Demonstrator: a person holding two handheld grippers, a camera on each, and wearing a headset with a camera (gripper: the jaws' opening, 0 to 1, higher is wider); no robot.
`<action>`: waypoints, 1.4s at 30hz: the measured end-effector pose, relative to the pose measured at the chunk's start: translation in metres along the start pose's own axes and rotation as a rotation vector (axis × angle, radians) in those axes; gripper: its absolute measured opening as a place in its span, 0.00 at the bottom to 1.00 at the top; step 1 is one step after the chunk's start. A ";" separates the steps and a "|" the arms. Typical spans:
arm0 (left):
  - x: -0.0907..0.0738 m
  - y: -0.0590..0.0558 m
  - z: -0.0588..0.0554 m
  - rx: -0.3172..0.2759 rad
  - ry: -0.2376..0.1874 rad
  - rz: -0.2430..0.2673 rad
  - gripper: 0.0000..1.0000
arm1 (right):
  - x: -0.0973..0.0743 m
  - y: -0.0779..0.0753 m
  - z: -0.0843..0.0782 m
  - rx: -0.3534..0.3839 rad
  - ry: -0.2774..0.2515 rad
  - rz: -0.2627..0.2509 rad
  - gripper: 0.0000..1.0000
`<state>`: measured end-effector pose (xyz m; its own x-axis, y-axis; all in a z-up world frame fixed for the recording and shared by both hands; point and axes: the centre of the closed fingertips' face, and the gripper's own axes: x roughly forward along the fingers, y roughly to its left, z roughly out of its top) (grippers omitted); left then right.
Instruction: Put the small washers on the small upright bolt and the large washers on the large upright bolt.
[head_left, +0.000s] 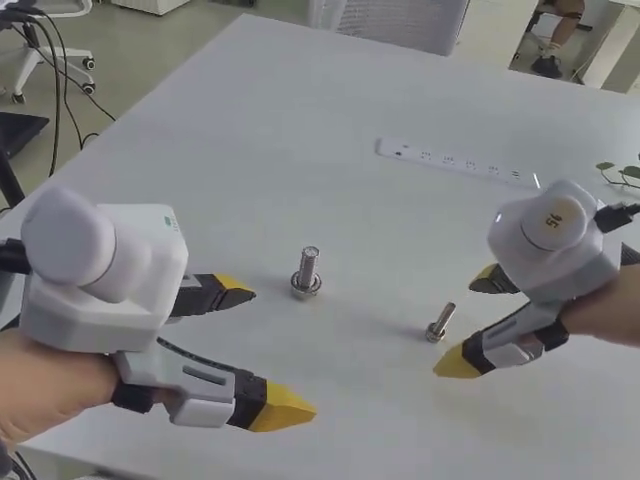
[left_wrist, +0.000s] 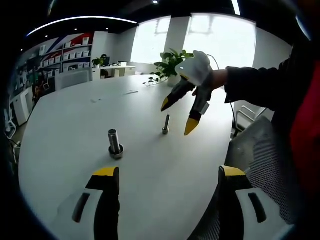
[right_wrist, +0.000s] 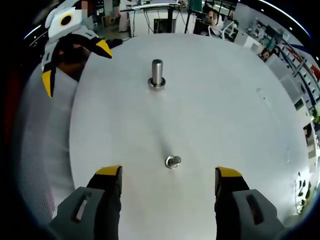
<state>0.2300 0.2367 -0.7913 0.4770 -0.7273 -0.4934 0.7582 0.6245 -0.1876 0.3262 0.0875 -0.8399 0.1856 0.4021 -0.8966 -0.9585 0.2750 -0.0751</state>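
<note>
Both pairs of jaws stand wide apart and grip nothing. The left gripper (head_left: 262, 350) holds its yellow-tipped jaws spread, with bare white table (head_left: 300, 150) between them. The right gripper (head_left: 468, 322) is spread about as far and is just as empty.

The large upright bolt (head_left: 307, 272) stands ahead of the left gripper's jaws, a little toward its left jaw in the left gripper view (left_wrist: 115, 144). It is well clear of both tips. The small upright bolt (head_left: 439, 322) sits just ahead of the right gripper's jaws and almost centred between them, as the right gripper view shows (right_wrist: 173, 161). The large bolt (right_wrist: 157, 75) stands farther out along the same line. Neither bolt is touched.

Each bolt rests on its broad end with the shank pointing up, presumably so a washer can be dropped over the top and slide down without anyone steadying it. A wider collar rings the foot of the large bolt. Whether that is the bolt's head or washers already seated, I cannot tell.

The grippers flank the bolts from opposite sides, each pointing inward. That probably keeps each gripper from getting in the other's way. Seen from the left gripper view, the right gripper (left_wrist: 178, 116) hovers beside the small bolt (left_wrist: 165, 125). With both jaws empty, the next move likely calls for finding a washer to pick up.
</note>
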 end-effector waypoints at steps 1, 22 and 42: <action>0.000 0.000 0.000 -0.001 0.000 0.000 0.81 | 0.000 0.000 0.000 0.003 -0.003 -0.001 0.79; 0.000 -0.001 0.003 0.004 -0.007 0.002 0.82 | -0.021 0.022 0.004 0.062 -0.136 -0.062 0.90; -0.004 0.001 0.008 0.006 -0.028 0.013 0.82 | -0.048 0.043 0.000 0.174 -0.270 -0.127 0.91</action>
<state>0.2322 0.2384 -0.7830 0.4989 -0.7272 -0.4714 0.7546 0.6320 -0.1764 0.2761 0.0801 -0.8000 0.3741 0.5649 -0.7355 -0.8772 0.4730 -0.0829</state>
